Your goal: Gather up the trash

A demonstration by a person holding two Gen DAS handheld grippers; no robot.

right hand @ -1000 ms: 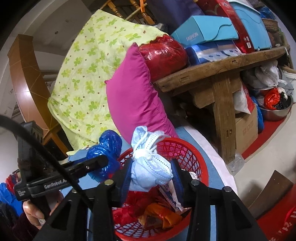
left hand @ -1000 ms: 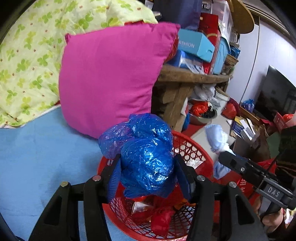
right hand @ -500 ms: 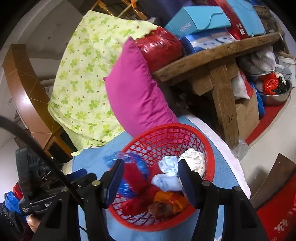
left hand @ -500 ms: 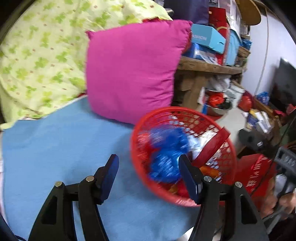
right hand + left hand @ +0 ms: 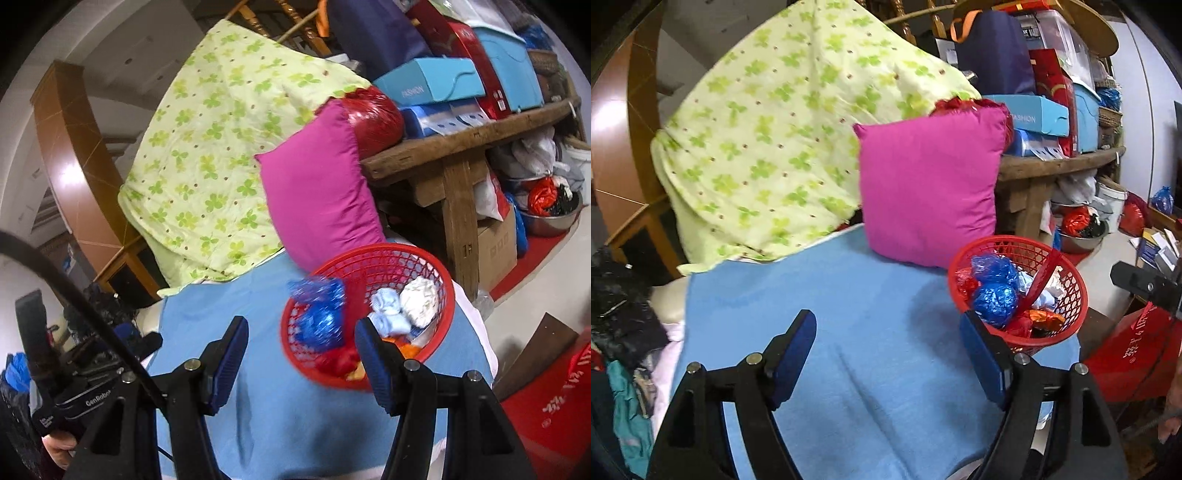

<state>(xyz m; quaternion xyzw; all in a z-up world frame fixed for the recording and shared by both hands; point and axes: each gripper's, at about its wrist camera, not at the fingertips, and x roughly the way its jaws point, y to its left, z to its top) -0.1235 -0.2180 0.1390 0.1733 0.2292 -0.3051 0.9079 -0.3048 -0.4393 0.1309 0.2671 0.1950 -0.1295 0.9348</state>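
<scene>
A red mesh basket (image 5: 1075, 284) stands on the blue blanket (image 5: 849, 317) at its right end; it also shows in the right wrist view (image 5: 441, 288). Inside lie a crumpled blue plastic bag (image 5: 995, 291), a pale blue face mask (image 5: 388, 312), a white wad (image 5: 419, 297) and red and orange wrappers (image 5: 1039, 319). My left gripper (image 5: 888, 341) is open and empty, pulled back left of the basket. My right gripper (image 5: 301, 345) is open and empty, just short of the basket's near rim.
A magenta pillow (image 5: 929, 184) leans behind the basket, with a green clover quilt (image 5: 783, 147) to its left. A wooden bench (image 5: 461, 136) stacked with boxes stands to the right. Clothes (image 5: 620, 321) pile at the blanket's left. A red bag (image 5: 1137, 354) sits lower right.
Both grippers opened and dropped their loads into the basket: the blue bag from the left, the face mask from the right. Both then drew back and up from the basket.
</scene>
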